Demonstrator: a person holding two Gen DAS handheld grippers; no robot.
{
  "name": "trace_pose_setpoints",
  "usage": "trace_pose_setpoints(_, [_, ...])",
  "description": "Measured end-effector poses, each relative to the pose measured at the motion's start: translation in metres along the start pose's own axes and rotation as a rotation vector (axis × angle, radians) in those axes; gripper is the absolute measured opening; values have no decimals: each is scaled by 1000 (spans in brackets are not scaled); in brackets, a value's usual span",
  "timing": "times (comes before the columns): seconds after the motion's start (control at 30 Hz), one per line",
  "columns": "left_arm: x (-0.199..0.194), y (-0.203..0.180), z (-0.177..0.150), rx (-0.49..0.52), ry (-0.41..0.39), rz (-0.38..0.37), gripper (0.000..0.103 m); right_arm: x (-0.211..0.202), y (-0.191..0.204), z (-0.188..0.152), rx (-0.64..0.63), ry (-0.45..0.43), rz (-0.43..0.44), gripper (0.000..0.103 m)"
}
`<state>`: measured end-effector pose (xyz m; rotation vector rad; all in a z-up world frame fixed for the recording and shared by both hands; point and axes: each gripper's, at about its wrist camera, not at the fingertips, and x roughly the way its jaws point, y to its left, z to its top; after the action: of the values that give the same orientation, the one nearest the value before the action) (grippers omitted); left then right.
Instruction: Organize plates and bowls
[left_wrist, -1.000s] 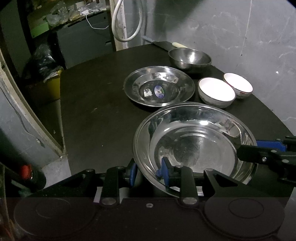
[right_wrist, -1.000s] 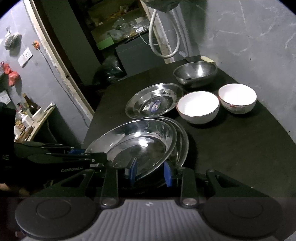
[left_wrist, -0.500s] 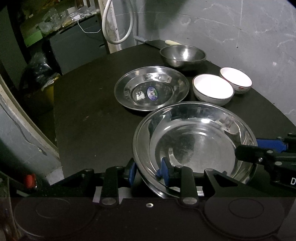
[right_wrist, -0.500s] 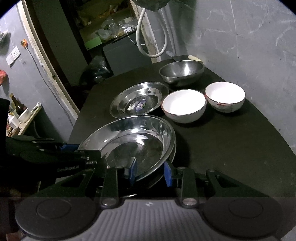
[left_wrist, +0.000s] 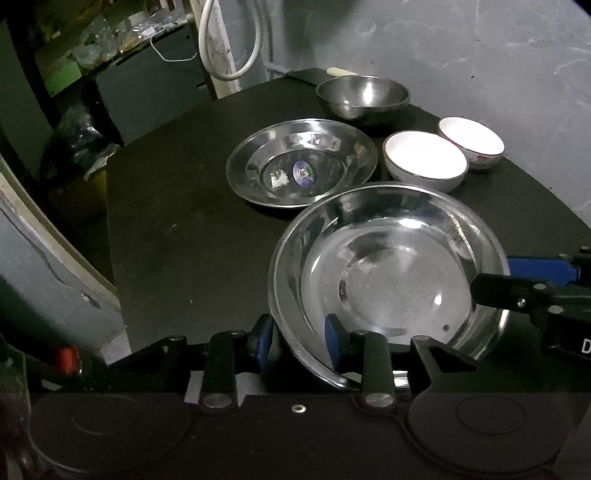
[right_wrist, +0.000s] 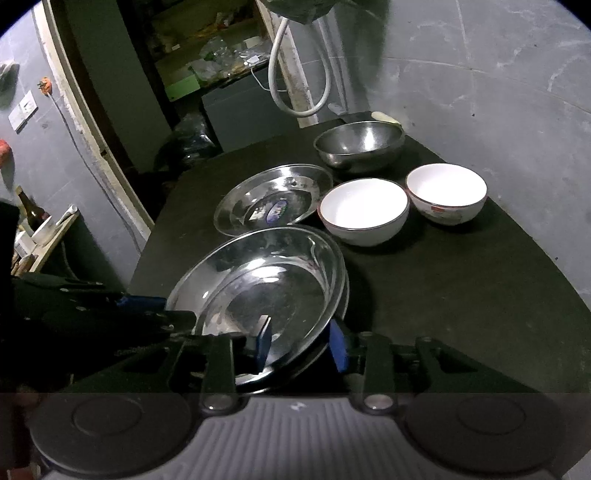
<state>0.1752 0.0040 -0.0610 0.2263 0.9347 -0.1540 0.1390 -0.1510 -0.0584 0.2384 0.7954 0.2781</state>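
Note:
A large steel plate (left_wrist: 388, 266) lies nested on a second steel plate, whose rim (right_wrist: 345, 291) peeks out under it on the black table (left_wrist: 184, 221). My left gripper (left_wrist: 298, 341) straddles the top plate's near-left rim. Its jaws are opening and the pads look slightly clear of the metal. My right gripper (right_wrist: 301, 345) straddles the opposite rim (right_wrist: 310, 347), jaws also opening. Its fingers (left_wrist: 517, 288) show at the right edge of the left wrist view.
Behind the stack sit a smaller steel plate with a sticker (left_wrist: 301, 162), two white bowls (left_wrist: 424, 160) (left_wrist: 471, 142) and a steel bowl (left_wrist: 362, 94). A grey wall rises at the right. The table's left edge drops off toward a doorway and cluttered shelves.
The top plate has settled squarely onto the plate beneath it. Both grippers' pads have spread a little wider around its rim.

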Motion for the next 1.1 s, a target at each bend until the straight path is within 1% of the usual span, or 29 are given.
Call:
trace_pose_setpoints(0.03, [-1,0,0,1,-3,-2,40,-1,-1,-1,2,-4,0,44])
trace_pose_setpoints(0.07, [-1,0,0,3,-6,-3,46,-2,-1,-1,4,-11,2,44])
trace_pose_setpoints(0.1, [-2,0,0,4,-10,-2,49,-3,-1,-1,5,-16,3,45])
trace_pose_setpoints(0.17, [-5,0,0,8,-22,9,60,-5,0,0,3,-25,1,50])
trace_pose_setpoints(0.2, [-6,0,0,11,-29,15,62,-6,0,0,3,-29,-2,52])
trace_pose_setpoints(0.23, [-8,0,0,14,-35,19,67,-7,0,0,3,-31,-4,54])
trace_pose_setpoints(0.27, [-9,0,1,15,-42,24,74,-8,0,-1,6,-32,-6,55])
trace_pose_setpoints(0.3, [-10,0,2,14,-49,30,78,-8,0,-1,10,-32,-8,59])
trace_pose_setpoints(0.37, [-12,1,3,8,-63,47,91,-10,-2,-2,19,-34,-17,67])
trace_pose_setpoints(0.43, [-13,3,4,-1,-67,63,96,-12,-4,-3,34,-39,-28,81])
trace_pose_setpoints(0.47, [-12,4,4,-9,-67,67,97,-13,-6,-4,43,-40,-36,87])
trace_pose_setpoints(0.53, [-11,7,5,-21,-62,74,99,-14,-10,-4,62,-37,-53,93])
trace_pose_setpoints(0.57, [-11,8,5,-23,-62,80,101,-14,-12,-4,72,-36,-65,99])
trace_pose_setpoints(0.63, [-11,10,5,-26,-72,89,101,-16,-15,-3,91,-39,-80,103])
trace_pose_setpoints(0.83, [-12,18,6,-32,-92,92,101,-16,-20,-7,126,-33,-74,103])
trace_pose_setpoints(1.1, [-16,24,10,-67,-110,70,102,-15,-21,-7,131,-51,-80,103])
